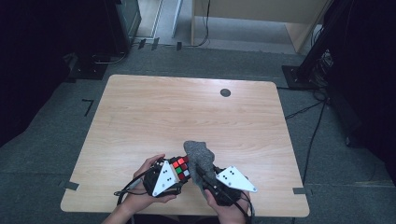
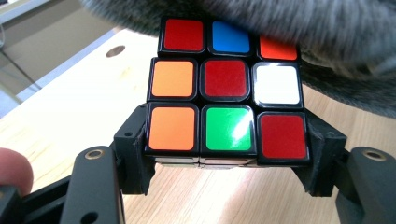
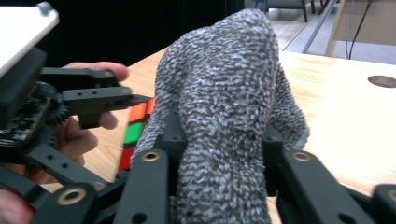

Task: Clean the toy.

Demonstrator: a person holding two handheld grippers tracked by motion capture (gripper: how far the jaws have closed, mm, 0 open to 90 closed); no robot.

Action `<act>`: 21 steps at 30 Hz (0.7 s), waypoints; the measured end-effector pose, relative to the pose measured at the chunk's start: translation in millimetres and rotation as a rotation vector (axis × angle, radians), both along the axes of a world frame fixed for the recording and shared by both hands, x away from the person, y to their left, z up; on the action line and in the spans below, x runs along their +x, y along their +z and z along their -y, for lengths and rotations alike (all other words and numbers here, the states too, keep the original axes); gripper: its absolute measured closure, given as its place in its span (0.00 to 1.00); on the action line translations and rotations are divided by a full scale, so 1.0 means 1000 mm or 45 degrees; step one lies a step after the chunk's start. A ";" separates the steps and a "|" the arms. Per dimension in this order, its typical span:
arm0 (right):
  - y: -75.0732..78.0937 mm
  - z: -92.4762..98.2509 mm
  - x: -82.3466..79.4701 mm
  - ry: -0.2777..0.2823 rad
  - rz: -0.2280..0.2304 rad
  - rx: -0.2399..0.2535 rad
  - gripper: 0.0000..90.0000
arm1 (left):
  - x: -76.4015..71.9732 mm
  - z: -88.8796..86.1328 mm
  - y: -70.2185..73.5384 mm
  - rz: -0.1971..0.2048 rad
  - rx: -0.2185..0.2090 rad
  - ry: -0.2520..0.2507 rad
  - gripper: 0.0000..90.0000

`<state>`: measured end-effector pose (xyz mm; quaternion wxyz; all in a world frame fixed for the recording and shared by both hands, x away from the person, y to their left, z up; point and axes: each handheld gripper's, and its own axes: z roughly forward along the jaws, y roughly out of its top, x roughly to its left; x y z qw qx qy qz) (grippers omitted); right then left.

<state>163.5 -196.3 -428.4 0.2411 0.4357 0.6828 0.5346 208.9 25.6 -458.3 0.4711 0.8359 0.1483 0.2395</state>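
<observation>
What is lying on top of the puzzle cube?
A grey knitted cloth, held by the right gripper, drapes over the far edge of the cube, which the left gripper clamps. The faces under the cloth are covered.

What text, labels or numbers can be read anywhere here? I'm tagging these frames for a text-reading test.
None can be read.
The cube held in the left gripper shows plain coloured squares without print.
The grey knitted cloth clamped in the right gripper bears no label.
The table has only wood grain and a round dark hole.
</observation>
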 end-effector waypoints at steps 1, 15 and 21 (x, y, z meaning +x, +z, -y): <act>0.000 0.003 0.001 -0.006 -0.007 0.017 0.77 | 0.001 -0.002 0.000 -0.009 -0.029 -0.017 0.38; -0.014 0.024 0.018 0.056 -0.180 0.167 0.79 | 0.001 -0.027 0.020 -0.078 -0.359 -0.162 0.38; 0.004 0.029 0.011 0.124 -0.049 0.272 0.78 | 0.005 -0.030 0.015 -0.080 -0.306 -0.148 0.38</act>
